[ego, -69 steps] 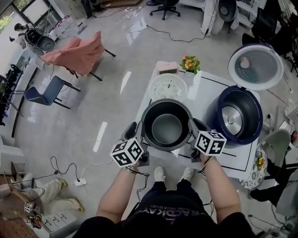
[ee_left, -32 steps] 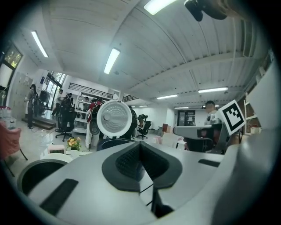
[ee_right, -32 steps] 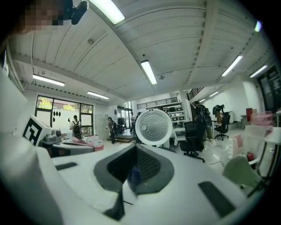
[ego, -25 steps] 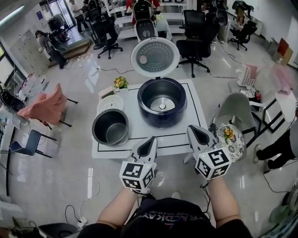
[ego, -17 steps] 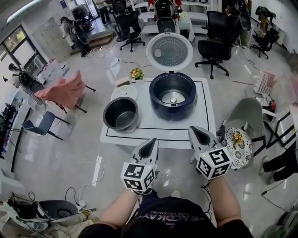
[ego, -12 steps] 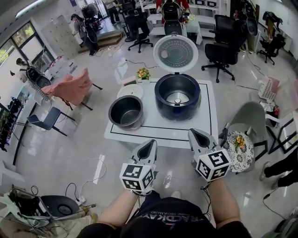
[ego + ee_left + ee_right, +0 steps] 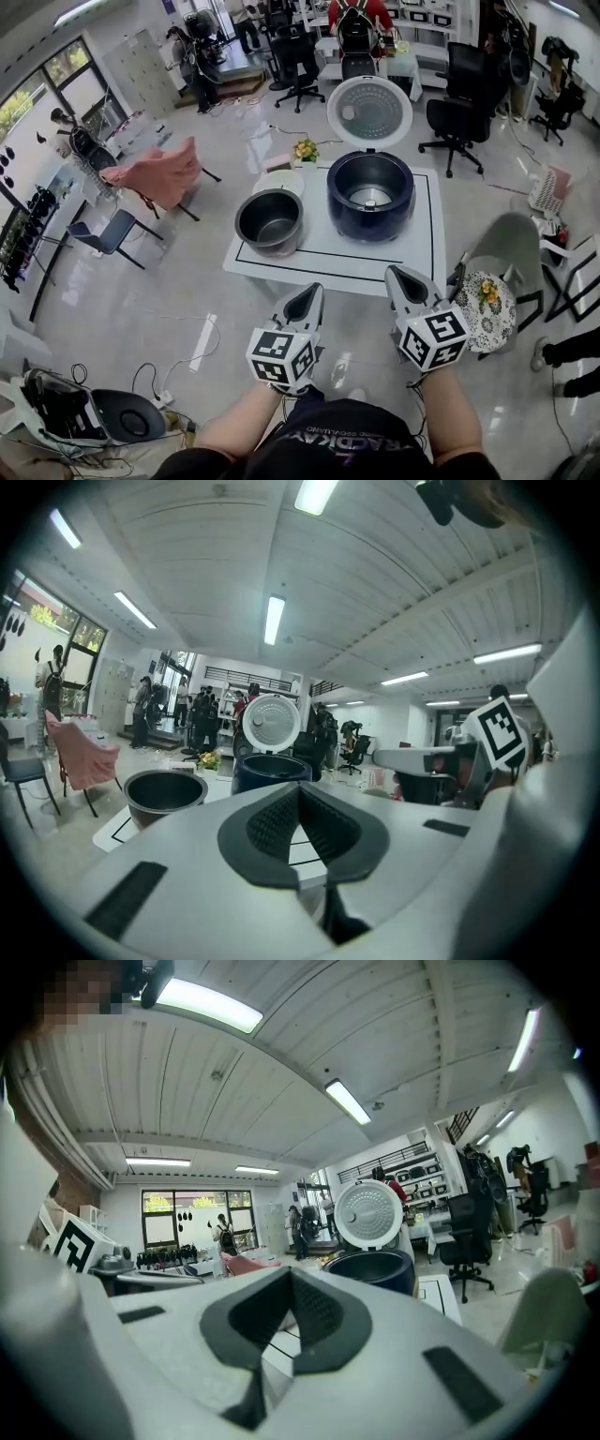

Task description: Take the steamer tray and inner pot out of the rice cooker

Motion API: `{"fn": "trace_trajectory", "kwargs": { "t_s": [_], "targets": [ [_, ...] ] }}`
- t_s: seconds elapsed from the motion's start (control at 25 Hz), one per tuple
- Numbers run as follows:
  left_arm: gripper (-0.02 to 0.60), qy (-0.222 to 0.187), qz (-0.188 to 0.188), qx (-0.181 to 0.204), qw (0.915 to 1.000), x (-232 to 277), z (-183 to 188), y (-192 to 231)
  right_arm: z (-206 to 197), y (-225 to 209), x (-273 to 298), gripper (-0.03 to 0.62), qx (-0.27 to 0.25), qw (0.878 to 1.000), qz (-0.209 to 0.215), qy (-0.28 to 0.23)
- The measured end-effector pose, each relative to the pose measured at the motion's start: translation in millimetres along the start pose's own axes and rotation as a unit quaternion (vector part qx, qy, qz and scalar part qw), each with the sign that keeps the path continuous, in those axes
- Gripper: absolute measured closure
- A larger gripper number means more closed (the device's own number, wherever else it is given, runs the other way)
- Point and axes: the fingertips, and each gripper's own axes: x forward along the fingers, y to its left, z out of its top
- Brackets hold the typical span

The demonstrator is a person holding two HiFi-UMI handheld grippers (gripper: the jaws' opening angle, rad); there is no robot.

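The dark metal inner pot (image 7: 269,220) stands on the white table (image 7: 347,258), left of the navy rice cooker (image 7: 370,195), whose lid (image 7: 374,111) is up. A white round steamer tray (image 7: 280,180) lies just behind the pot. My left gripper (image 7: 313,292) and right gripper (image 7: 397,275) hover short of the table's near edge, both shut and empty. The left gripper view shows the pot (image 7: 165,794) and cooker (image 7: 272,771) beyond the shut left gripper (image 7: 298,797). In the right gripper view the cooker (image 7: 375,1267) shows past the shut right gripper (image 7: 291,1283).
A pot of flowers (image 7: 305,150) stands at the table's far left corner. A grey chair (image 7: 511,246) and a small round table (image 7: 489,307) are at the right. A pink-draped chair (image 7: 157,173) and blue chair (image 7: 111,234) are at the left. Cables (image 7: 164,375) lie on the floor.
Earlier both grippers held the inner pot between them; it now stands on the table. Over the last second both shut grippers have drawn back from the table, which looks farther away.
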Motion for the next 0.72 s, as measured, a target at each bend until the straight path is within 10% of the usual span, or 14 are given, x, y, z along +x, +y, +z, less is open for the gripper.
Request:
{"fn": "trace_trajectory", "kwargs": {
  "t_s": [0.72],
  "targets": [
    [0.58, -0.008, -0.008, 0.001, 0.9999, -18.6, 1.3, -12.7, -0.3, 10.3, -20.2, 0.592, 0.006, 1.0, -0.005, -0.007]
  ]
}}
